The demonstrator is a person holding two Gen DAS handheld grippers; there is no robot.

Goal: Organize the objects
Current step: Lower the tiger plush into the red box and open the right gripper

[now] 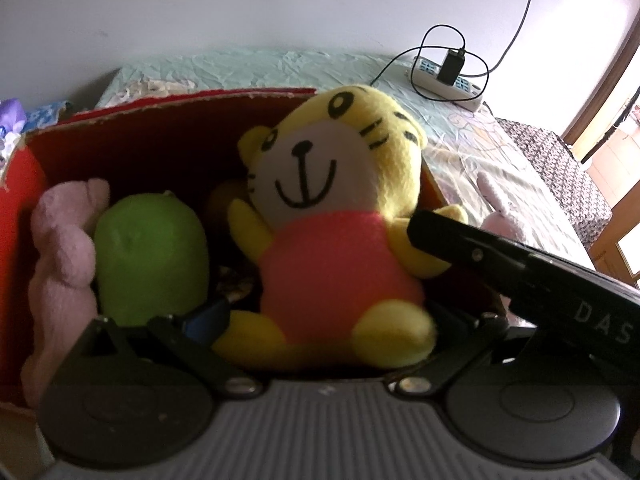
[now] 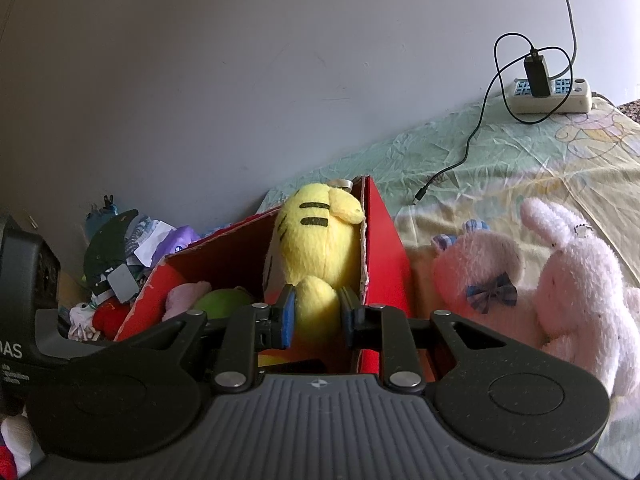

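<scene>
A yellow tiger plush point(image 1: 332, 216) with a pink body sits upright in a red cardboard box point(image 1: 168, 108) on the bed. My right gripper point(image 2: 318, 314) is shut on the tiger's arm point(image 2: 316, 300) at the box's right wall point(image 2: 384, 240); it also shows as a black finger point(image 1: 460, 240) in the left wrist view. My left gripper point(image 1: 332, 328) is open around the tiger's legs; its fingertips are mostly hidden by the plush. A green plush point(image 1: 148, 256) and a pink plush point(image 1: 60, 264) lie in the box to the tiger's left.
A white-pink rabbit plush point(image 2: 560, 292) and a pink bear with a blue bow point(image 2: 480, 276) lie on the sheet right of the box. A power strip point(image 2: 552, 94) with charger and cable sits by the wall. Clutter point(image 2: 120, 264) is piled left of the box.
</scene>
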